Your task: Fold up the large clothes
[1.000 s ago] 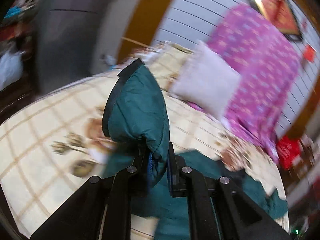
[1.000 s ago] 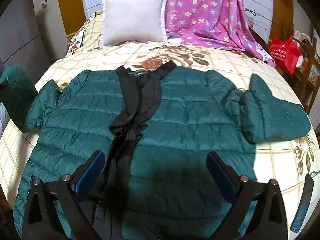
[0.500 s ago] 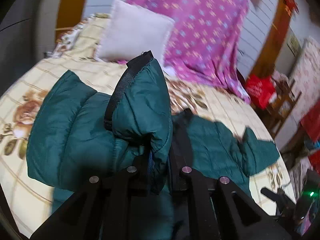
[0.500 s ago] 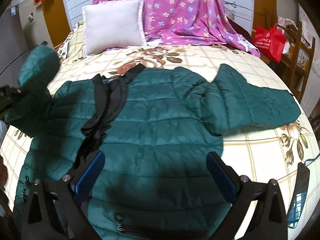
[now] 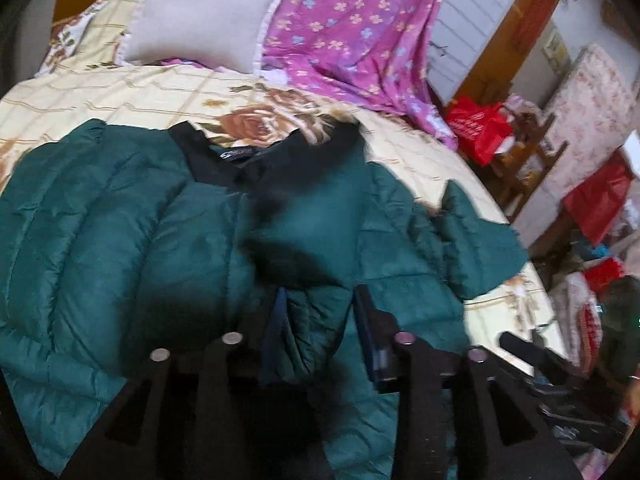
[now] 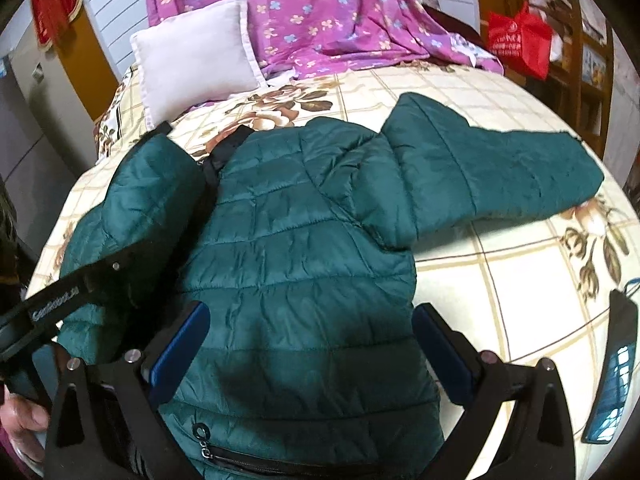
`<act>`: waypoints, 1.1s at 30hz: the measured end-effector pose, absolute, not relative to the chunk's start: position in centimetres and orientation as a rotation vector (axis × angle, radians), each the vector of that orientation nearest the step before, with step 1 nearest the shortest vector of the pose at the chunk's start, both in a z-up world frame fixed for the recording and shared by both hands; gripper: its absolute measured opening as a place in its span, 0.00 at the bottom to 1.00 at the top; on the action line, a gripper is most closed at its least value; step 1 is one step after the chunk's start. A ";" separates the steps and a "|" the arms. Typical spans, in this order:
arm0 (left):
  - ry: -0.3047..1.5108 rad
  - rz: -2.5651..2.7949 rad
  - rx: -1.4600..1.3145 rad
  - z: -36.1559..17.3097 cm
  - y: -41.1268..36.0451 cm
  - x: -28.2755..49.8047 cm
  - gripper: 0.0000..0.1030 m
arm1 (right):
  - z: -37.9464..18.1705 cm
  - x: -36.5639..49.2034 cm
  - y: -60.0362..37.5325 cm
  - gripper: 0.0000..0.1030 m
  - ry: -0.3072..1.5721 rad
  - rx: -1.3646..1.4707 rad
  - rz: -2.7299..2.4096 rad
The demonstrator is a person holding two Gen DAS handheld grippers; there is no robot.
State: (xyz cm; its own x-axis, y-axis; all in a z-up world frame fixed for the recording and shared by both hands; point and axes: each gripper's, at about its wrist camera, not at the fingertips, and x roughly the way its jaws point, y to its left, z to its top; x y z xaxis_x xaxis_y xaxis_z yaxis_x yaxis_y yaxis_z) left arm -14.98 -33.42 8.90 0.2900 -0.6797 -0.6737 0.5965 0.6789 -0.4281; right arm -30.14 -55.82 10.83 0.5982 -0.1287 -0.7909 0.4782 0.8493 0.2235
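Loosening, the left gripper (image 5: 320,312) jaws have just parted around the jacket (image 5: 112,240) sleeve; the right gripper (image 6: 310,340) gapes wide above the jacket, gripping nothing.

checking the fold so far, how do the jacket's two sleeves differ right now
The left sleeve is folded in across the jacket's front, its cuff end between the left gripper's jaws, which have just been opening. The right sleeve lies spread out sideways on the bedsheet, with no gripper on it. Both are the same quilted dark green.

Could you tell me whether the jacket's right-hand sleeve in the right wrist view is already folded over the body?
No, that sleeve lies stretched out sideways on the bedsheet.
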 end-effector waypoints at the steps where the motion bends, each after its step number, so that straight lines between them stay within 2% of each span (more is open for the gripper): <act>1: 0.945 -0.877 -0.127 9.4 -33.0 -14.9 0.28 | 10.9 -30.1 -55.9 0.99 0.858 0.447 -0.363; 2: 0.942 -0.897 -0.148 9.7 -32.8 -14.8 0.38 | 11.1 -30.0 -55.8 0.99 0.854 0.445 -0.361; 3: 0.934 -0.928 -0.183 10.5 -32.1 -14.8 0.44 | 11.3 -29.9 -55.7 1.00 0.849 0.441 -0.357; 8: 0.866 -0.873 -0.194 13.6 -28.0 -13.9 0.44 | 11.9 -28.1 -54.8 1.00 0.844 0.441 -0.306; 15: 0.857 -0.570 -0.153 12.5 -21.0 -10.7 0.44 | 10.2 -23.6 -54.0 0.98 0.930 0.393 -0.304; 16: 0.871 -0.543 -0.153 11.9 -20.5 -10.3 0.44 | 9.4 -22.9 -54.1 0.93 0.954 0.399 -0.291; 17: 0.879 -0.525 -0.150 11.5 -20.2 -9.9 0.44 | 8.6 -22.1 -54.1 0.63 0.979 0.412 -0.265; 18: 0.885 -0.499 -0.145 11.0 -19.8 -9.6 0.44 | 7.9 -21.5 -54.1 0.22 1.000 0.436 -0.229; 26: 0.916 -0.423 -0.097 7.9 -20.6 -7.7 0.44 | 12.0 -20.2 -54.0 0.19 0.823 0.188 -0.376; 31: 0.934 -0.387 -0.021 5.9 -22.4 -7.4 0.44 | 8.9 -17.5 -56.7 0.20 0.930 0.270 -0.367; 33: 0.923 -0.399 -0.014 6.3 -22.4 -7.8 0.44 | 8.4 -18.0 -57.5 0.32 0.957 0.322 -0.362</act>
State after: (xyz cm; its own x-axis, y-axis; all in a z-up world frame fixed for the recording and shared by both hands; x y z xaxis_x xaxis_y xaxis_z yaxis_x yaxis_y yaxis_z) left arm -7.80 -22.39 6.31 0.5354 -0.3408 -0.7727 0.3293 0.9268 -0.1806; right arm -17.98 -57.46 8.37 0.5251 -0.1564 -0.8365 0.4364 0.8934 0.1069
